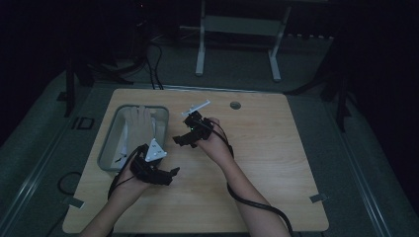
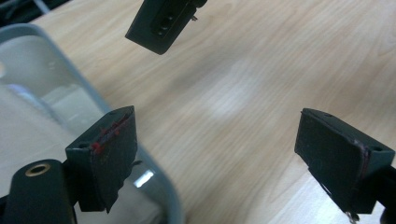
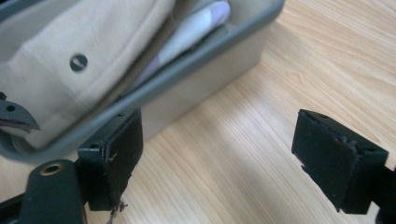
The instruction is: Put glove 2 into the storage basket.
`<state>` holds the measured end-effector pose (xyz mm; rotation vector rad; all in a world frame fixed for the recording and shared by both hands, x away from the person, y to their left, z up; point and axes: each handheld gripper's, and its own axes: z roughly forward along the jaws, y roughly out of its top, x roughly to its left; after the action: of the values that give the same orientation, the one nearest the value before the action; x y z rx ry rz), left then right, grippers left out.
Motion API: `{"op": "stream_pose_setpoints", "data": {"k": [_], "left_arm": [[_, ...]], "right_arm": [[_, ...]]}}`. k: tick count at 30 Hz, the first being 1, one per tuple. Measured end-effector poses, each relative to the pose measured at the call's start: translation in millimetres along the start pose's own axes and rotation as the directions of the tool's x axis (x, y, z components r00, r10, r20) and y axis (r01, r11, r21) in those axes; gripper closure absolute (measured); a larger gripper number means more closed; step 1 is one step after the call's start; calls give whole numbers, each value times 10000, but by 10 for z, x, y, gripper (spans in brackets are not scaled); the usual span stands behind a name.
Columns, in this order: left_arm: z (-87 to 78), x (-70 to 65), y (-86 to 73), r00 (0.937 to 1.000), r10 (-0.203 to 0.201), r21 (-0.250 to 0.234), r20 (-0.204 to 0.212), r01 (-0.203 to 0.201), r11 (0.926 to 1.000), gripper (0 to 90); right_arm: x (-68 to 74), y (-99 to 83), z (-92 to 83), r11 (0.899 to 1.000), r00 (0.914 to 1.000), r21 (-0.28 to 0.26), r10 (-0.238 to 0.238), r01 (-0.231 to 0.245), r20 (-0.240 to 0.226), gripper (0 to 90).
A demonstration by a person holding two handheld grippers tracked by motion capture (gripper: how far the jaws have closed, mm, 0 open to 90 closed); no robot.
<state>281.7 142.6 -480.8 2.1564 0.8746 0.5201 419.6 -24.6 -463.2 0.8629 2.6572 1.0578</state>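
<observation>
Wooden tabletop [image 1: 276, 163]: grey bin [image 1: 109, 148] at left w/ beige cloth [image 1: 138, 126] inside. Left gripper [image 1: 170, 174], right gripper [image 1: 179, 140] beside bin, both jaws spread, empty.

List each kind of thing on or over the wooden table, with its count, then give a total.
Handheld grippers: 2, the left gripper and the right gripper, both with jaws apart.
Grey bins: 1, the bin.
Beige cloth items in the bin: 1, the cloth.
Total: 4.
</observation>
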Motion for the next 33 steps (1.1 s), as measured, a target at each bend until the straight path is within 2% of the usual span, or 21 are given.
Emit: {"op": "stream_pose_setpoints", "data": {"k": [7, 14, 20, 28, 33], "left_arm": [[98, -101, 13, 9994, 30, -101, 347, -26, 9999, 137], [234, -208, -26, 9971, 156, 81, 750, -162, 9998, 137], [333, -279, -80, 9948, 205, 200, 998, -226, 9995, 137], [502, -400, -143, 9891, 305, 379, 1440, -363, 9986, 137], [614, -472, -181, 9838, 356, 509, 1759, -452, 9977, 137]], "right_arm": [[-91, -206, -81, 9999, 9999, -54, 106, -105, 116, 165], [-171, -422, -158, 9998, 9997, -41, 187, -187, 182, 164], [-269, -648, -197, 9992, 9996, -283, 272, -270, 74, 164], [-343, -907, -204, 9982, 9995, -513, 322, -323, -28, 164], [-362, -1047, -171, 9982, 9993, -476, 371, -375, -83, 160]]}}
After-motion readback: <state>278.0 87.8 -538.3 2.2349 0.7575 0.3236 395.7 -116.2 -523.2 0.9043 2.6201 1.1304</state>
